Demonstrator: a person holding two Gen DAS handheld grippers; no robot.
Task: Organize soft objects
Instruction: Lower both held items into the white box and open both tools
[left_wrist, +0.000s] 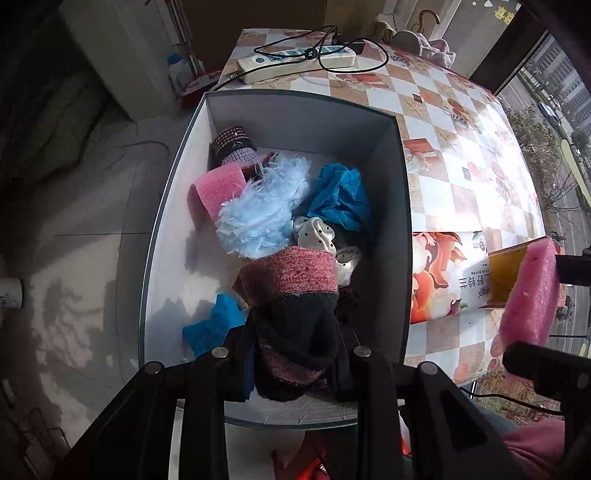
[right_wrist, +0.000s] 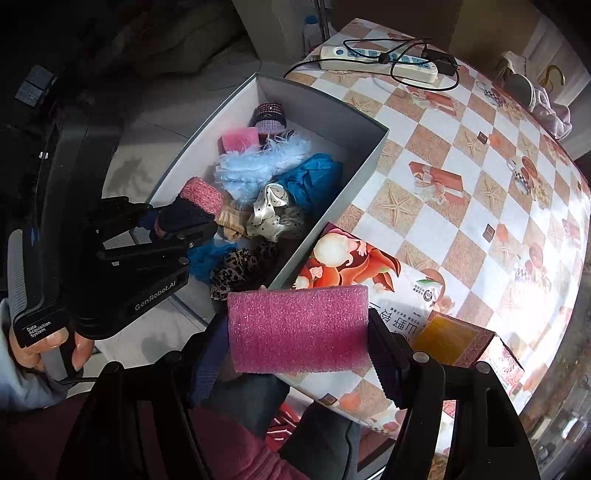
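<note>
I am holding my left gripper (left_wrist: 291, 354) over the near end of the gray box (left_wrist: 399, 221), and it is squeezing a pink and black sock (left_wrist: 295, 306). My right gripper (right_wrist: 299, 332) is pinching a pink sponge (right_wrist: 299, 328) just outside the box, above the table's near edge.

Inside the box I am counting one more pink sponge (left_wrist: 218, 188) by the left wall, one fluffy light blue thing (left_wrist: 258, 210), one purple knitted piece (left_wrist: 232, 144) in the far corner, one white dotted bow (left_wrist: 317, 232), and two blue cloths, one big (left_wrist: 340, 195) and one small (left_wrist: 214, 325). A spotted brown scrunchie (right_wrist: 240, 269) is lying at the near end.

A picture bag (right_wrist: 354, 269) is touching the box's right wall, and a small open carton (right_wrist: 461, 339) is sitting on it, close to my right gripper. A white power strip (left_wrist: 295, 62) with black cords is lying well away at the far end of the checkered table (left_wrist: 461, 155).

The left side of the box floor is showing white and bare. The box's left wall is hanging past the table edge, over the floor.
</note>
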